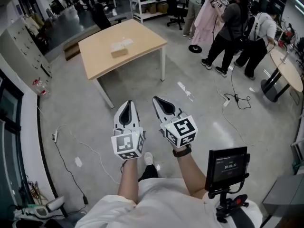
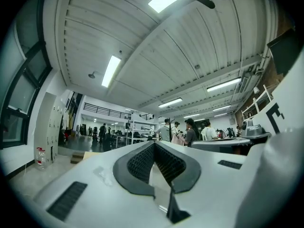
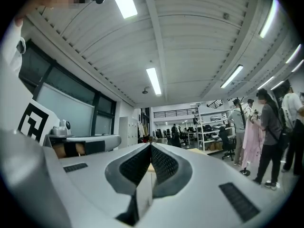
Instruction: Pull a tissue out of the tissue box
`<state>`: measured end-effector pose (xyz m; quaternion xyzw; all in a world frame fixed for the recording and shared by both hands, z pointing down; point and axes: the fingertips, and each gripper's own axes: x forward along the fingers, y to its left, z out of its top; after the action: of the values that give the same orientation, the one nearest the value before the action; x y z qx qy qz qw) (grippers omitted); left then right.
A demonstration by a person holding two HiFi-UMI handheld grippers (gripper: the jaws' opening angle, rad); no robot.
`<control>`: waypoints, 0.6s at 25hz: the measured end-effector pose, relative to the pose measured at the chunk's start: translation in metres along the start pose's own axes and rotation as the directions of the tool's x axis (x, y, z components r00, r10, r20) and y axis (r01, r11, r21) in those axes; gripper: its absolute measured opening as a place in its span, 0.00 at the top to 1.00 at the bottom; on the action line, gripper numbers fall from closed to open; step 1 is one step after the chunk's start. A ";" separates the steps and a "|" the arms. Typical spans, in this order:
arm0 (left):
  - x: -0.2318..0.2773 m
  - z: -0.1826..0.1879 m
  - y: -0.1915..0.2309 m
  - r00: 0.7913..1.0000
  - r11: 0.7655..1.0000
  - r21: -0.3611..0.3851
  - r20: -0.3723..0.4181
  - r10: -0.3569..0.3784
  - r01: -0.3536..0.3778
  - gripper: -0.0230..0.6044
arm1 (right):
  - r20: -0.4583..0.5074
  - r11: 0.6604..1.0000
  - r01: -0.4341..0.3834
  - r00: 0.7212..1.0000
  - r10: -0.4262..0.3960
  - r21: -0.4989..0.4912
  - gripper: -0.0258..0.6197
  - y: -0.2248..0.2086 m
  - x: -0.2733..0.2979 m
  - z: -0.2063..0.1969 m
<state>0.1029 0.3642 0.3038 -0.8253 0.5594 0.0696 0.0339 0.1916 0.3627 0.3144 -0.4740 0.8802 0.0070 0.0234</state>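
While both claws hang over bare floor (image 1: 142, 87), the tissue box (image 1: 119, 51) sits well apart from them, about the middle of the tabletop (image 1: 147, 38), away from every edge. The left claw (image 1: 128, 103) has its jaws closed tight with nothing between them. The right claw (image 1: 156, 99) is likewise fully closed and empty. Both point towards the tabletop's near long edge.

From the claws the box lies ahead across the floor and beyond that edge, almost in line with the left claw and a little to the left of where the right one points. By my reading neither is clearly nearer, though the left has the straighter line.

The box is small in the head view. Its long axis seems to run roughly along the near long edge, so it would face the claws broadside. A pale patch (image 1: 122, 42) by its far side may be a tissue, but I cannot tell. The coming move is likely an approach to the tabletop, with the jaws opened before any reach.
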 end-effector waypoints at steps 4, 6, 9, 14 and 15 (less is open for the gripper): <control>0.030 0.006 0.041 0.994 1.000 -0.001 0.106 0.030 -0.030 0.98 | 0.006 0.999 -0.034 0.999 0.034 -0.028 0.96 0.000 0.058 0.002; 0.049 0.009 0.064 0.994 1.000 -0.001 0.101 0.031 -0.031 0.98 | 0.010 0.998 -0.046 0.999 0.046 -0.041 0.96 0.002 0.088 0.008; 0.076 0.017 0.091 0.995 1.000 -0.009 0.096 -0.010 0.011 0.98 | 0.009 0.995 -0.091 0.996 0.091 -0.039 0.96 0.008 0.134 0.012; 0.103 0.020 0.128 0.993 0.999 -0.016 0.114 -0.036 0.039 0.98 | 0.075 0.992 -0.107 0.991 0.112 -0.063 0.96 0.017 0.186 0.020; 0.107 0.019 0.134 0.992 0.999 -0.025 0.117 -0.039 0.043 0.98 | 0.067 0.993 -0.101 0.992 0.105 -0.068 0.96 0.017 0.194 0.018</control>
<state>0.0161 0.2191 0.2720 -0.8315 0.5384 0.1247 0.0564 0.0715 0.2109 0.2870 -0.4279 0.9014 0.0532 0.0385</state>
